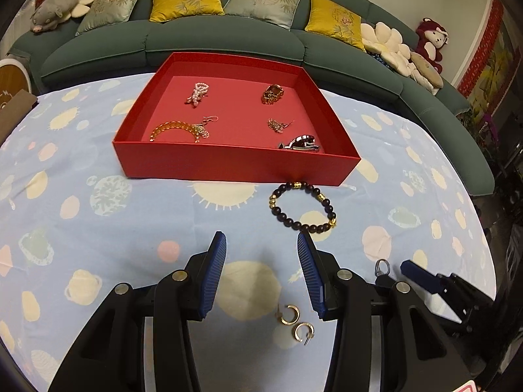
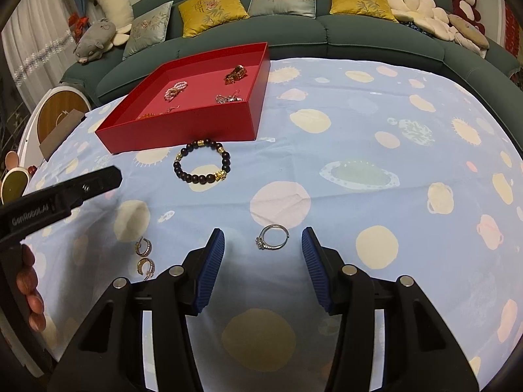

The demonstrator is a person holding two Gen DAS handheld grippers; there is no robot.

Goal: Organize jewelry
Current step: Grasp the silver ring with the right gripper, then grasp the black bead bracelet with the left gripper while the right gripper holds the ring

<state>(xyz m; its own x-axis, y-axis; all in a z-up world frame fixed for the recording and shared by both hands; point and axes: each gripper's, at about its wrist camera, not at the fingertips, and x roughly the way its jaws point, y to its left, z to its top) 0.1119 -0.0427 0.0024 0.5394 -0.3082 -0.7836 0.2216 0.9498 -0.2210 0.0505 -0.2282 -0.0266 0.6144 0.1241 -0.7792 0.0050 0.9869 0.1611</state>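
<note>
A red tray (image 1: 235,166) (image 2: 183,127) on the blue tablecloth holds several jewelry pieces: a pearl piece (image 1: 197,93), a gold piece (image 1: 273,94), an amber bracelet (image 1: 173,129), earrings and a dark clip (image 1: 300,142). A dark beaded bracelet (image 1: 302,205) (image 2: 202,161) lies just in front of the tray. Two gold hoop earrings (image 1: 295,321) (image 2: 145,256) lie between my left gripper's open fingers, low in view. My left gripper (image 1: 261,245) is open and empty. My right gripper (image 2: 263,236) is open, with a silver ring (image 2: 273,236) (image 1: 381,267) lying between its fingertips.
A green sofa (image 1: 225,39) with yellow and grey cushions and plush toys runs behind the table. The right gripper's finger shows in the left wrist view (image 1: 421,276). The left gripper's body shows at the left of the right wrist view (image 2: 59,196). A round wooden item (image 2: 62,114) stands at the left.
</note>
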